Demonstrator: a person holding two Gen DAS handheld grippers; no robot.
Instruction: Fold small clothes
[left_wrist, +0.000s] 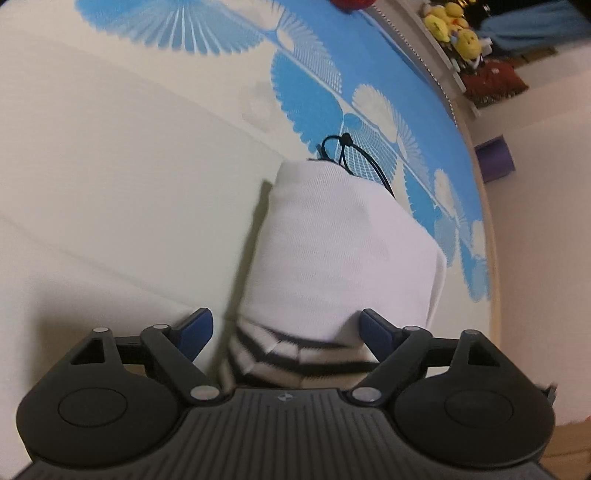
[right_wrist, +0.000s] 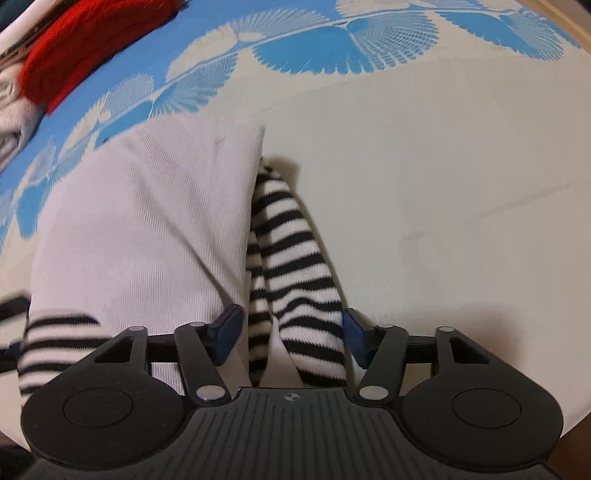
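- Left gripper (left_wrist: 286, 332): jaws spread, striped cuff (left_wrist: 295, 354) between them, not clamped.
- Right gripper (right_wrist: 291, 332): jaws spread around striped sleeve (right_wrist: 291, 251).
- White garment (right_wrist: 140, 221) lies on bedsheet (right_wrist: 443, 184).

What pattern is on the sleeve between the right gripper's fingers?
Black and white horizontal stripes on the sleeve, clearest in the right wrist view.

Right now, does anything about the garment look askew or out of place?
Yes. A black cord loops out from under the white garment's far edge, and one striped sleeve trails beside the body rather than tucked in, between the right tongs.
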